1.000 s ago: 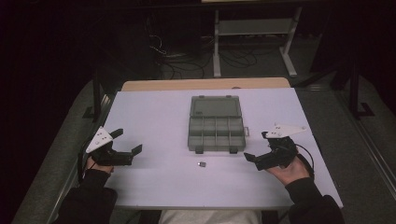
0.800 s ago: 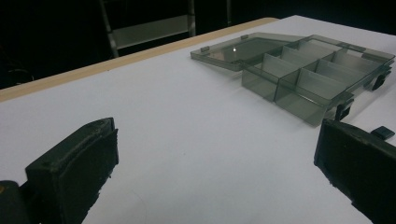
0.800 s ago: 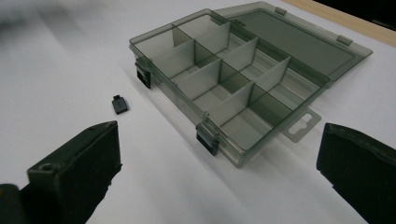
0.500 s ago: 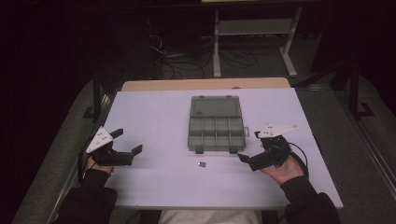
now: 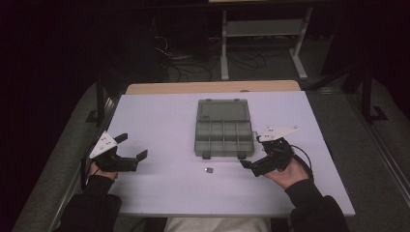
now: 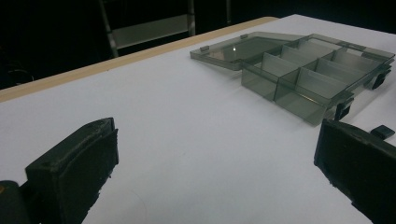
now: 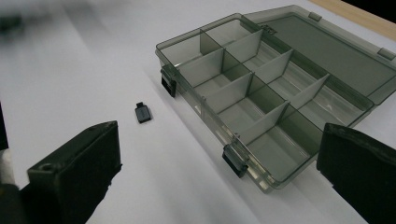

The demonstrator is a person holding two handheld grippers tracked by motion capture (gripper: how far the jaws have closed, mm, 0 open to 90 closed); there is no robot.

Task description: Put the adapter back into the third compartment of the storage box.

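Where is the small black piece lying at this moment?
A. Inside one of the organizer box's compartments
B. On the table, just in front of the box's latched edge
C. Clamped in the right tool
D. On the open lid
B. The small black piece lies on the bare white table, just in front of the open organizer box, apart from the open right tool.

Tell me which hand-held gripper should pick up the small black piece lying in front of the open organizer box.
Right. The right hand-held gripper sits open, closer to the small black piece than the left hand-held gripper.
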